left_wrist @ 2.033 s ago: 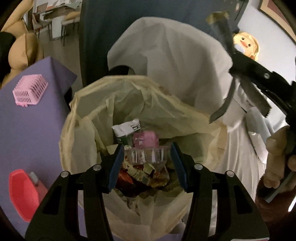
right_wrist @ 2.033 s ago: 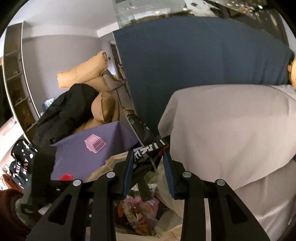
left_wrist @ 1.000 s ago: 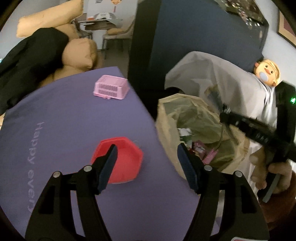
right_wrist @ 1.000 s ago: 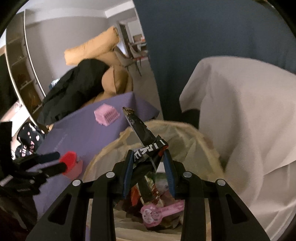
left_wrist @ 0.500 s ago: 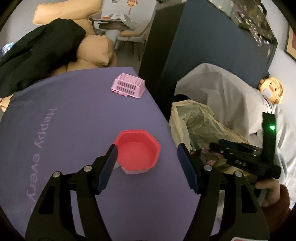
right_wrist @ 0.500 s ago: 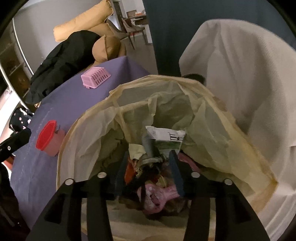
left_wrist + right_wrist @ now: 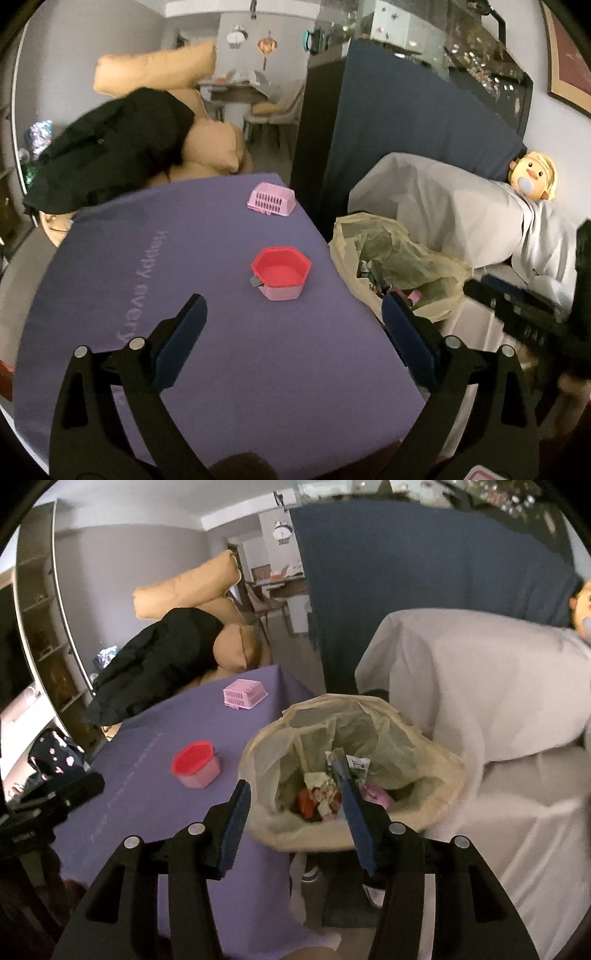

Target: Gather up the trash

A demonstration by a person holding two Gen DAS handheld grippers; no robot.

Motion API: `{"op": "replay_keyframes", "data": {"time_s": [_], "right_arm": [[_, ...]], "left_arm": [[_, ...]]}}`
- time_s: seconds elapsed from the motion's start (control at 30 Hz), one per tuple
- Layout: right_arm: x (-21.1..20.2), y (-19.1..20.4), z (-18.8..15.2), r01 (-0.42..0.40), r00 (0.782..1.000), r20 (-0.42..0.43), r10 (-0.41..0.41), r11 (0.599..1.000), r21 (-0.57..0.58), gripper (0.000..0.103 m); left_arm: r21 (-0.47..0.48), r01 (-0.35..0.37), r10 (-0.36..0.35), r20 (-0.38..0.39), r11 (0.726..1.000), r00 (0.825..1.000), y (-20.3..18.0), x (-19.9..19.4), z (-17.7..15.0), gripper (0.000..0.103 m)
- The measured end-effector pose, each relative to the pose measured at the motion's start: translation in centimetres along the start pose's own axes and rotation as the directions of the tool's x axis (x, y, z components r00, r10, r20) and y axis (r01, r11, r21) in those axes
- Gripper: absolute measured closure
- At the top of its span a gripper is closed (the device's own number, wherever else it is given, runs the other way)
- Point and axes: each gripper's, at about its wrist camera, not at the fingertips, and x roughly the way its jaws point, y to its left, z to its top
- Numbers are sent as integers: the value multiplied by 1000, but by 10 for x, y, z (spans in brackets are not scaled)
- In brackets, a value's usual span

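Since the earlier frames both grippers have drawn back from the trash bag (image 7: 424,764); two seconds ago the left gripper (image 7: 293,321) held a clear plastic piece over the bag and the right gripper (image 7: 295,805) held a dark wrapper, and both pieces have gone from between the fingers. The left gripper now hangs over the purple tablecloth (image 7: 221,369); its jaws have just been opening and stand wide apart with nothing between them. The right gripper's jaws have also just been opening; they stand apart and empty, framing the near side of the bag's mouth without touching it.

The bag is a pale yellowish liner standing just beside the table's edge, its mouth spread open; inside lies the collected trash (image 7: 321,794): crumpled wrappers, a red scrap, a white printed packet and something pink. In the left wrist view the same bag (image 7: 436,266) sits to the right of the table, against furniture draped in a white sheet (image 7: 443,206).

On the cloth stand a red hexagonal lid on a pink container (image 7: 281,272), near the bag-side edge, and a small pink basket (image 7: 271,199) farther back, well apart from it; a black coat (image 7: 159,661) lies over tan cushions (image 7: 192,583) beyond the table.
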Motion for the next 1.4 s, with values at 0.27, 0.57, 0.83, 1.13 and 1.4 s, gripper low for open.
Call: {"op": "replay_keyframes", "data": {"time_s": [0.27,0.57,0.83,1.13,1.4], "right_arm": [[-29,0,-18,4,999,45,-3,999,-34,54],[-36,-21,-37,11,999,44,-10,1000,-18,54],[-37,-23,-42,3,998,59,-3,1000,-7,54],[-36,-23,-41,8,998,56,-7,1000,-9,54],[-36,-23,-41,10,998,55,-10,1000,-11,54]], "left_arm": [[80,-40,37,36,996,999,-38,-11,-11,12],[139,-98,96,22,985,995,-60,-9,-16,12],[154,-109,106,29,982,994,-66,-11,-17,12],[151,-110,106,30,982,994,-66,-12,-17,12],[151,-109,106,29,982,994,-66,-12,-17,12]]}}
